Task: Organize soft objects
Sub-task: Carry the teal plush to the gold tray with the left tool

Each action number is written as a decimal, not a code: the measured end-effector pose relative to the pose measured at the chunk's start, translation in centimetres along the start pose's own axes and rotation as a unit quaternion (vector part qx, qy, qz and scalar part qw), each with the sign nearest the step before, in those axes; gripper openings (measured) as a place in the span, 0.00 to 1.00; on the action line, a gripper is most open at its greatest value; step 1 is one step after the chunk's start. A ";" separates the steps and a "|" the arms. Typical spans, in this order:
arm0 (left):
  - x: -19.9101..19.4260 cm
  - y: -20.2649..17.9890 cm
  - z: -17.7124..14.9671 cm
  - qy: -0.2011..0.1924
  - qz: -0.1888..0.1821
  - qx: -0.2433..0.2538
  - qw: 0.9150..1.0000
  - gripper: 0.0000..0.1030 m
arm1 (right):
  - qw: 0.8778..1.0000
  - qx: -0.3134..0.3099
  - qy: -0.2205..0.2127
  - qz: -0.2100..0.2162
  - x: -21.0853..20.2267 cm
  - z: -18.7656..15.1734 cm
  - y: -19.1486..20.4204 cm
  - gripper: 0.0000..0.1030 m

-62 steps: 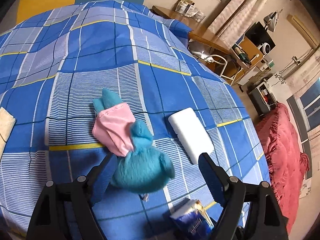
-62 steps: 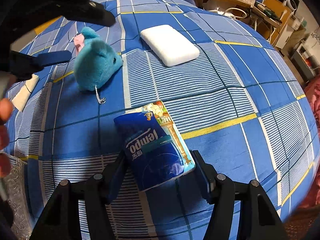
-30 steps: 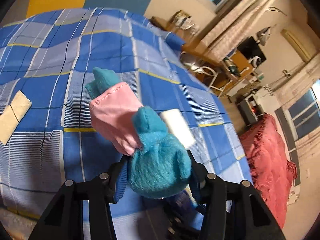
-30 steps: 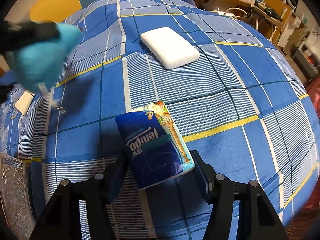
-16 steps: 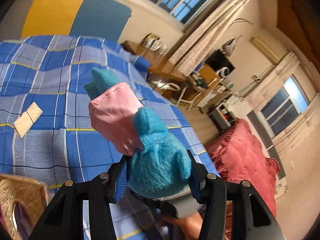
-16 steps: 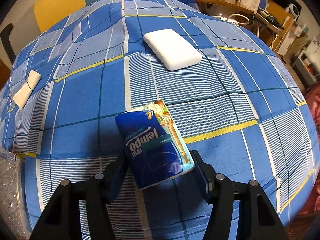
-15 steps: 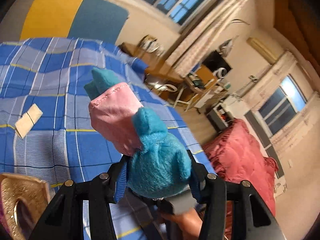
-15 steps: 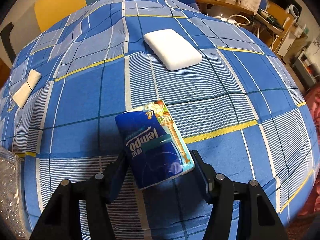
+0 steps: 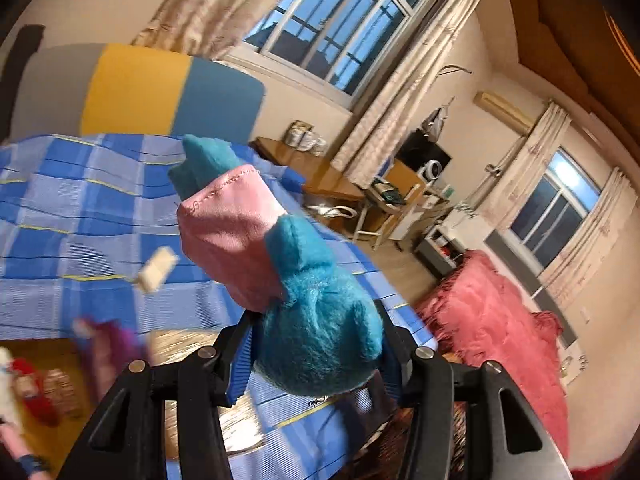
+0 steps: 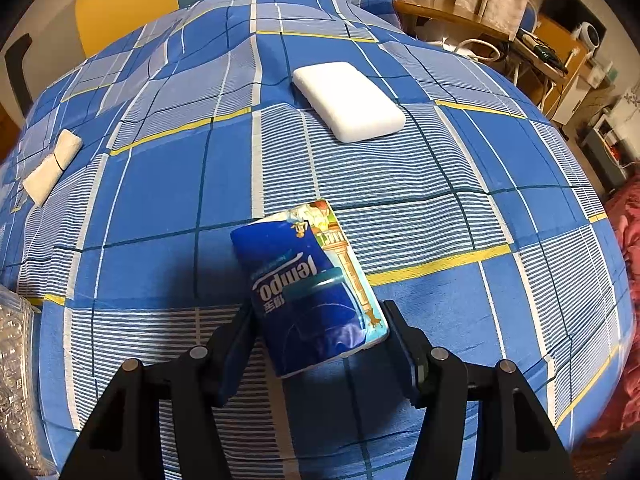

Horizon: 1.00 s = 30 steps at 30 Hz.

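Plush toy [image 9: 304, 320], teal with pink cloth, sits pinched at its head in our left claw [image 9: 316, 356], lifted clear of the bed [image 9: 60, 216]; below lies a blurred container [image 9: 52, 364] of bright items, probably where we are carrying it. Right wrist view: our right claw [image 10: 320, 340] brackets the tissue pack [image 10: 308, 292] lying on the bed, pads at both sides, seemingly clamped and poised for pickup. White sponge [image 10: 348, 100] and folded cloth [image 10: 52, 164] wait well apart, unsorted.
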<state>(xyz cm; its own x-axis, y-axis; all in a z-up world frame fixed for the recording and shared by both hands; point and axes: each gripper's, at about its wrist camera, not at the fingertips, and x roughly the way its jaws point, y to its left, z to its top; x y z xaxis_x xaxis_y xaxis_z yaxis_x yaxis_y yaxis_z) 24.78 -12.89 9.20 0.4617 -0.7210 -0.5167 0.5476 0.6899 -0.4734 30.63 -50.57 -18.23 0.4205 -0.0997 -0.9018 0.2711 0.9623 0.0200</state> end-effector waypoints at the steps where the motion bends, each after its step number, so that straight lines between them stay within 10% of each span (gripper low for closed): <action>1: -0.9 0.9 -0.5 0.003 0.010 0.001 1.000 0.51 | 1.000 0.000 0.000 0.000 0.0 0.0 0.0 0.60; 16: -2.5 15.5 -11.6 0.134 0.134 -0.070 0.979 0.52 | 1.000 -0.005 -0.003 -0.006 0.0 0.0 0.1 0.60; 23: 2.0 18.2 -13.2 0.222 0.206 0.012 0.953 0.52 | 1.000 -0.006 -0.005 -0.007 0.1 0.0 0.1 0.60; 30: 5.2 18.0 -13.0 0.279 0.200 0.106 0.933 0.58 | 1.000 -0.006 -0.006 -0.007 0.1 -0.1 0.2 0.60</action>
<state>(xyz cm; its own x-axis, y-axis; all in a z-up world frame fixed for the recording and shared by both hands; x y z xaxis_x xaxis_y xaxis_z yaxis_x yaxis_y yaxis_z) 27.94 -3.33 -11.30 0.2555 -0.2213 -0.9411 0.5618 0.8262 -0.0418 30.66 -50.42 -18.31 0.4265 -0.1167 -0.8969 0.2668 0.9638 0.0015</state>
